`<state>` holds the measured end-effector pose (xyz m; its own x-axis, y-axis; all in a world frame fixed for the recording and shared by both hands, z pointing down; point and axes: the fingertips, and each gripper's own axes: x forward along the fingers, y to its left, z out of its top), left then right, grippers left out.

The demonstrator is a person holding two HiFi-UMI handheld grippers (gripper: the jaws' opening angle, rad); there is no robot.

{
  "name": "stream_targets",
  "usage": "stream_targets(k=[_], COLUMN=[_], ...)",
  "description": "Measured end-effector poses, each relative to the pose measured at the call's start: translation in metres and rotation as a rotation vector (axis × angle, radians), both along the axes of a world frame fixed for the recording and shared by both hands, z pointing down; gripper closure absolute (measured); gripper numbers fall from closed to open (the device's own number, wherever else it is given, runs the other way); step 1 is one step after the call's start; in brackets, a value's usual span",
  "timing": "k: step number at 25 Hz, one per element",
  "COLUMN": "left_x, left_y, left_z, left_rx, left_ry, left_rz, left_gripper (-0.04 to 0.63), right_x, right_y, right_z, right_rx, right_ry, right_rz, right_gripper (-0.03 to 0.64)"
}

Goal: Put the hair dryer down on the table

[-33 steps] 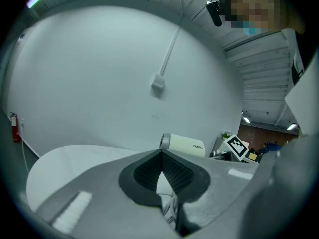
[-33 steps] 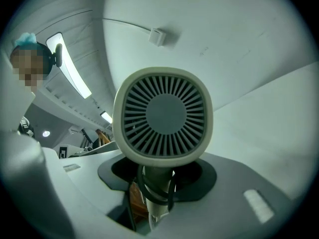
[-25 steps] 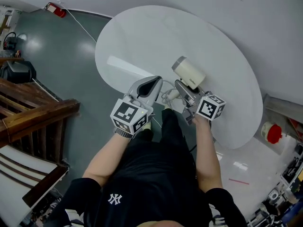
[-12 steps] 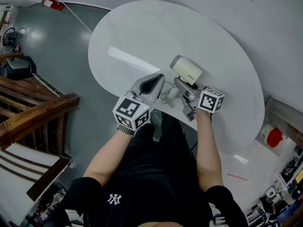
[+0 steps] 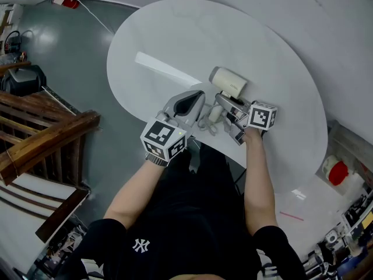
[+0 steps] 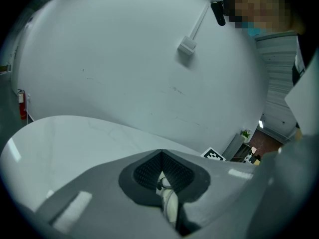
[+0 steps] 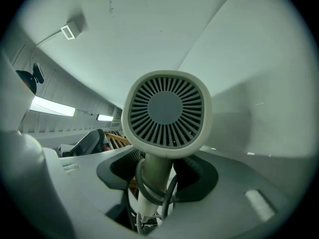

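My right gripper [image 5: 226,104] is shut on the handle of a cream hair dryer [image 5: 228,81], whose head hangs low over the round white table [image 5: 175,39]. Whether it touches the top I cannot tell. In the right gripper view its grille [image 7: 167,111] faces me, and the handle with the cord wound around it runs down between the jaws of the right gripper [image 7: 152,183]. My left gripper [image 5: 195,100] sits just left of it, over the table's near edge. A white bit of the cord [image 6: 168,200] is pinched in the shut left gripper [image 6: 164,180]. Loose cord [image 5: 205,121] loops between both grippers.
A wooden railing [image 5: 46,139] and a black bag [image 5: 23,77] stand on the floor at the left. A red object [image 5: 64,0] with a white cable lies by the far wall. Another red item [image 5: 337,171] sits at the right. The person's legs are against the table's near edge.
The hair dryer and my right gripper have sunk lower toward the table top. My left gripper has stayed close beside them, still shut.
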<state>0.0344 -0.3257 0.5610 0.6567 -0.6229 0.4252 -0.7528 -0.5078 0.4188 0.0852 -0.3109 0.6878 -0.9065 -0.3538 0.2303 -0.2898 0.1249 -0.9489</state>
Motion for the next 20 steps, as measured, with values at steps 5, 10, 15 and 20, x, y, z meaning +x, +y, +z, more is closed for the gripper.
stream_targets(k=[5, 10, 15, 20], left_x=[0.004, 0.009, 0.016, 0.017], left_y=[-0.004, -0.002, -0.001, 0.003], left_z=[0.004, 0.002, 0.001, -0.006], left_rx=[-0.010, -0.006, -0.003, 0.012], left_ry=[-0.004, -0.005, -0.007, -0.004], left_rz=[0.002, 0.015, 0.026, 0.034], left_gripper=[0.595, 0.595, 0.595, 0.595], right_x=[0.003, 0.005, 0.016, 0.032], right_y=[-0.005, -0.003, 0.002, 0.004], right_z=[0.007, 0.007, 0.011, 0.020], right_rx=[-0.021, -0.039, -0.079, -0.167], right_ry=[-0.022, -0.033, -0.007, 0.047], right_rz=[-0.003, -0.021, -0.033, 0.019], right_gripper=[0.379, 0.363, 0.330, 0.322])
